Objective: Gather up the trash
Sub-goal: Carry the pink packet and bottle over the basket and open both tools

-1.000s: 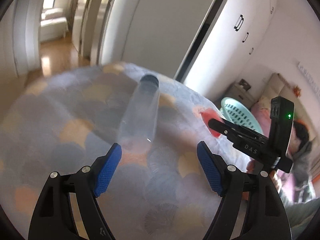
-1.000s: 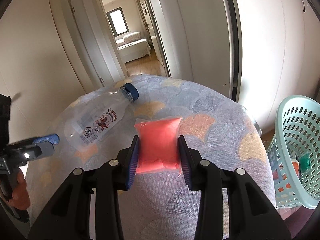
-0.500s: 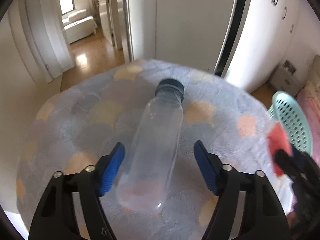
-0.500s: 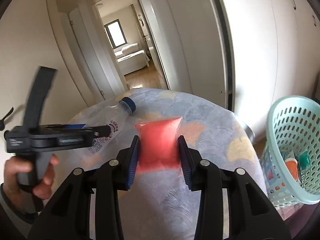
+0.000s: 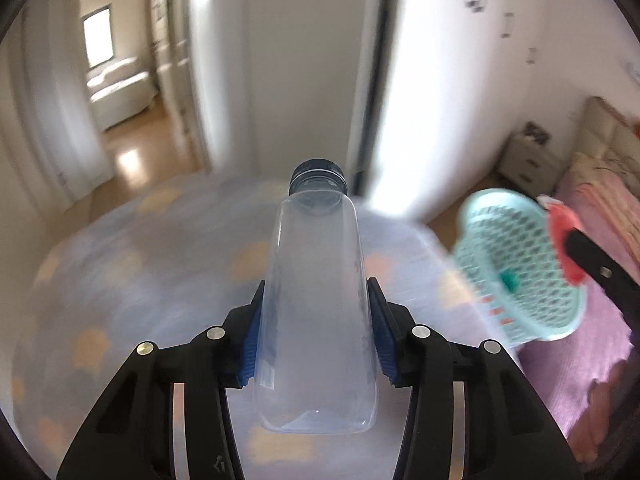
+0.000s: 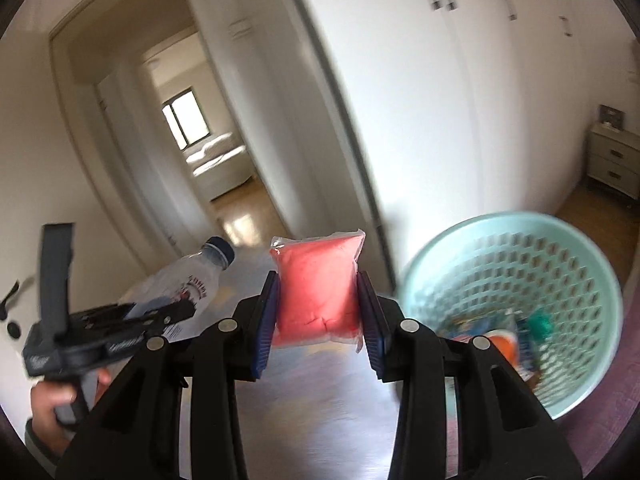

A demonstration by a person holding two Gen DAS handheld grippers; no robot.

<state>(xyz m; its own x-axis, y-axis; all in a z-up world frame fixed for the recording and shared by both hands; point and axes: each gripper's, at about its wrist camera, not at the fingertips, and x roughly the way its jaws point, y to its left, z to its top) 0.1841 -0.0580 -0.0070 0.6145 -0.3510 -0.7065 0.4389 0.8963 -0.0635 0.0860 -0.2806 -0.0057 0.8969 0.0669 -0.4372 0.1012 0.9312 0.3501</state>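
From the left wrist view, the left gripper [image 5: 316, 336] had a clear plastic bottle [image 5: 318, 304] between its blue pads, its jaws closing on the bottle's sides. The bottle's long axis ran straight away from the tool, with the dark cap [image 5: 318, 176] at the far end and the base nearest the camera. It appeared over the patterned tablecloth [image 5: 120, 280]; whether the base had lifted clear of the cloth could not be told through the blur. The mint basket [image 5: 520, 264] lay to the right and a little farther off, past the table's edge, and the right gripper with its red pouch [image 5: 564, 240] already hung at the basket's far rim.

From the right wrist view, the right gripper [image 6: 318, 320] pinched the red pouch [image 6: 318, 284] by its sides, upright between the pads. The basket [image 6: 512, 292], with some rubbish already in it, sat just right of the tool and below it. The left gripper [image 6: 160, 312] and bottle [image 6: 188, 280] were at far left, so I judged the right hand much nearer the basket and likely to drop first.
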